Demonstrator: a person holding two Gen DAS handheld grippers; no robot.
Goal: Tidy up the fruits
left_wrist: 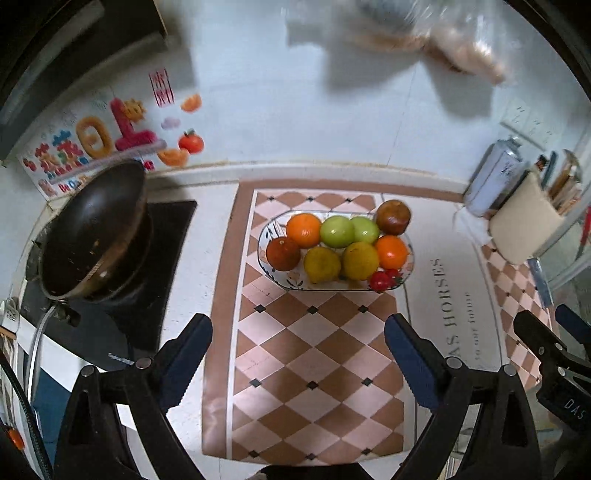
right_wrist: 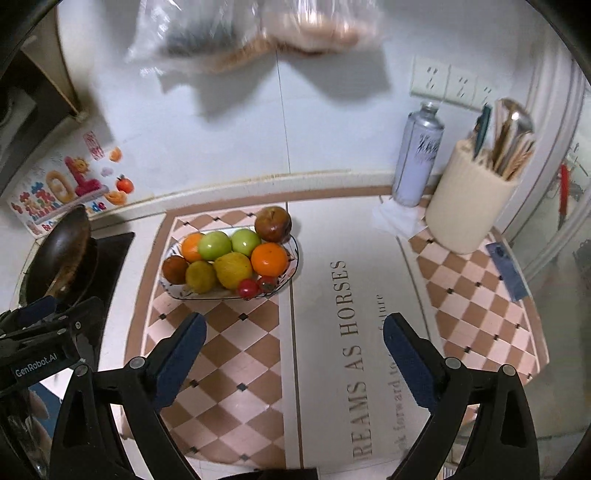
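An oval patterned plate [left_wrist: 275, 278] [right_wrist: 293, 251] sits on a checkered mat and is piled with fruit: two oranges [left_wrist: 303, 229], two green apples [left_wrist: 337, 231] [right_wrist: 214, 245], two yellow fruits [left_wrist: 360, 260] [right_wrist: 233, 269], dark red-brown fruits [left_wrist: 393, 217] [right_wrist: 273, 223] and small red tomatoes [left_wrist: 382, 280] [right_wrist: 248, 288]. My left gripper [left_wrist: 297, 332] hangs open above the mat in front of the plate, nothing between its fingers. My right gripper [right_wrist: 293, 332] is open too, over the mat's lettered strip to the right of the plate, also with nothing in it.
A dark wok [left_wrist: 96, 232] [right_wrist: 64, 251] stands on a black hob at the left. At the back right are a spray can [right_wrist: 417, 155] and a cream utensil holder [right_wrist: 469, 206]. A plastic bag [right_wrist: 236, 29] hangs on the wall above.
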